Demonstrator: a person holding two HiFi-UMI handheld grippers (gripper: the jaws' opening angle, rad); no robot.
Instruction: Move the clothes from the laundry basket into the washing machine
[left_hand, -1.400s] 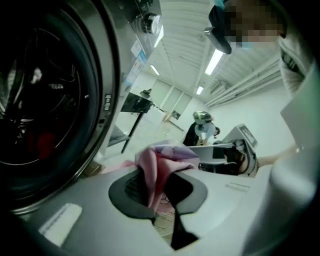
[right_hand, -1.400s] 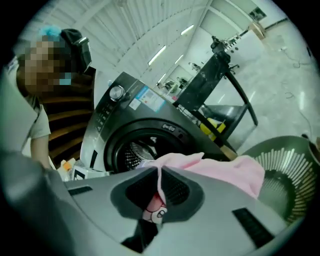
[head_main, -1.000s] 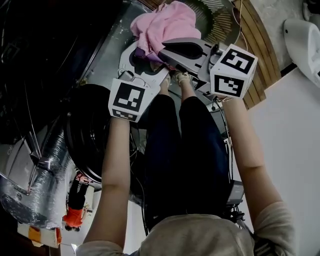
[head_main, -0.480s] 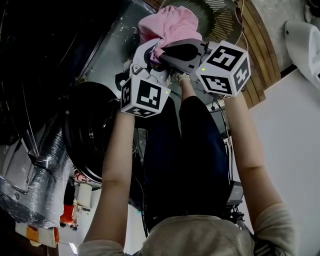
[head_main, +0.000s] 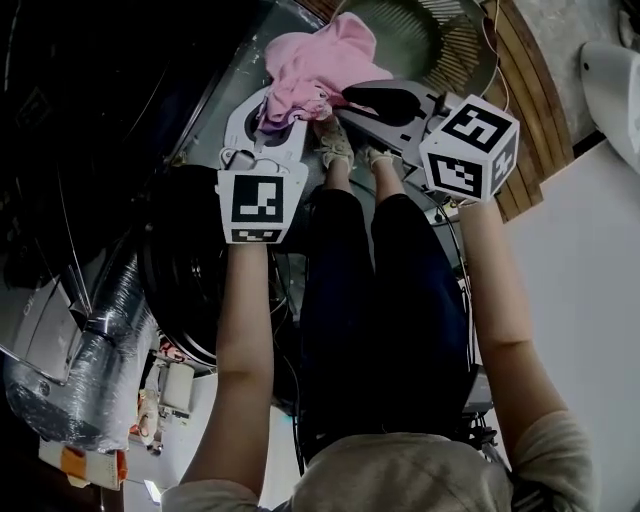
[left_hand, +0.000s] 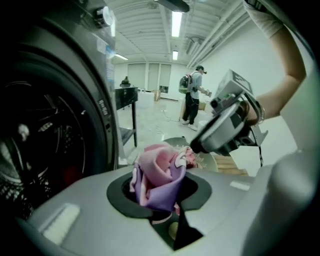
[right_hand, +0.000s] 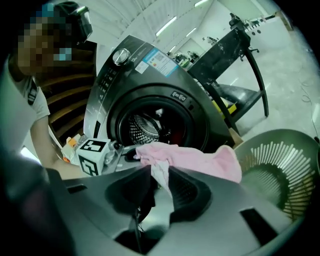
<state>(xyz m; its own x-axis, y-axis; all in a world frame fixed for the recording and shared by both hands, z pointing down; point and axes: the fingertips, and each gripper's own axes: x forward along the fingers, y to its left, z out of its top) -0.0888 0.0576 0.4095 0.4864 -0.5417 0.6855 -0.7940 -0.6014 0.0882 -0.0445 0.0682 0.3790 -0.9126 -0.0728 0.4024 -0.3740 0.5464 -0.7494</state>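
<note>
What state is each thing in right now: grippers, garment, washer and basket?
left gripper: jaws have just been closing, shut on the pink garment.
right gripper: jaws have just opened, cloth strip hanging loose between them.
pink garment: bunched, lifted between both grippers, outside the washing machine.
washing machine: drum visible from the front; door unclear.
laundry basket: upright, no clothes seen inside.

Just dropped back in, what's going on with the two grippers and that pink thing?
A person with a gripper in each hand holds a pink garment up in front of the washing machine, whose door is open, with the laundry basket beside it. The left gripper has just been closing its jaws and now clamps a bunch of the cloth. The right gripper has just been opening; a strip of the garment hangs between its parted jaws. It looks like a hand-over to the left gripper, and the garment is not yet in the drum.
</note>
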